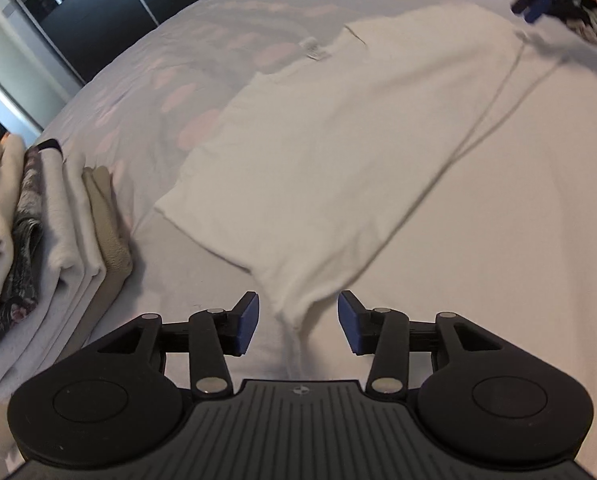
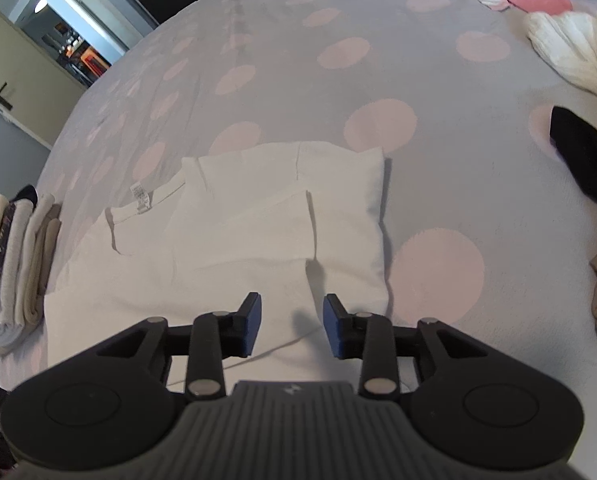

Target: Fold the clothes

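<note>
A white garment (image 2: 234, 240) is spread flat on the polka-dot bedspread (image 2: 378, 80), partly folded, with a sleeve turned in over the body and a label seen at its neckline. At nine o'clock, a stack of folded clothes (image 2: 14, 264) is set beside it.

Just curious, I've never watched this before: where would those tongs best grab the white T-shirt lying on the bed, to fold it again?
Probably its near edge: the white T-shirt lies flat, already partly folded, on the spotted bedspread. Only edges give thin cloth to pinch. The right tongs stand open just above it, so come from above, near side.
</note>
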{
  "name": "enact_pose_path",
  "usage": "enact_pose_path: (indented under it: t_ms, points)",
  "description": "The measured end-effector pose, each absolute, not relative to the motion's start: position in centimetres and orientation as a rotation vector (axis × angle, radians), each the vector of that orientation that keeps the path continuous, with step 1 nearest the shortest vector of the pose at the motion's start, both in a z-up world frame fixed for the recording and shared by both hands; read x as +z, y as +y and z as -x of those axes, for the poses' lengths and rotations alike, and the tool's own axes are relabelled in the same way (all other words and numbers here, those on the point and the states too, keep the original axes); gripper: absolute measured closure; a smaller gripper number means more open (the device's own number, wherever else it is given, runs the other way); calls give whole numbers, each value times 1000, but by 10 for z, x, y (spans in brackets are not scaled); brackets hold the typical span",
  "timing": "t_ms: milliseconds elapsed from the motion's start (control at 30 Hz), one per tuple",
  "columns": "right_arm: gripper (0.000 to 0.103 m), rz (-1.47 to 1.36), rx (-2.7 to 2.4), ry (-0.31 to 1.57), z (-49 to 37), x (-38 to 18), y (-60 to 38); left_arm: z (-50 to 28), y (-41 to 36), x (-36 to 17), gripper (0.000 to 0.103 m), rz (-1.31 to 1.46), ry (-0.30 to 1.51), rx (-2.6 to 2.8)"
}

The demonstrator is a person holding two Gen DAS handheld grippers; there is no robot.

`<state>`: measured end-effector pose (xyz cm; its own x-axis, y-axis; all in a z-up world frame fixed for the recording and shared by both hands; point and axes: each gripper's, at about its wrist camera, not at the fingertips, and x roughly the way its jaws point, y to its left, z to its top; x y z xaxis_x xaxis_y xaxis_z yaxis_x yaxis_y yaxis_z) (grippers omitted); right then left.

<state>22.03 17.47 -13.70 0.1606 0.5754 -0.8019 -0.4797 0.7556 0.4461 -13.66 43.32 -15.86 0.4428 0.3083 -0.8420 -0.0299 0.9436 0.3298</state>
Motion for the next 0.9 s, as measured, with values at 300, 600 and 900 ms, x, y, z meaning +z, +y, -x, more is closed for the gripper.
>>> enact_pose_path:
  t_ms: [300,600,900]
  points:
    - [66,-96,772,1216,-220,-157,181,136,437,-178,73,-340,1153,277]
    - [98,-76,791,1156,-211,-147,193,131,439,-176,98,-363,1177,279]
    - [100,-77,766,1296,-199,-140,190,143,501,-154,99,130,1128,429]
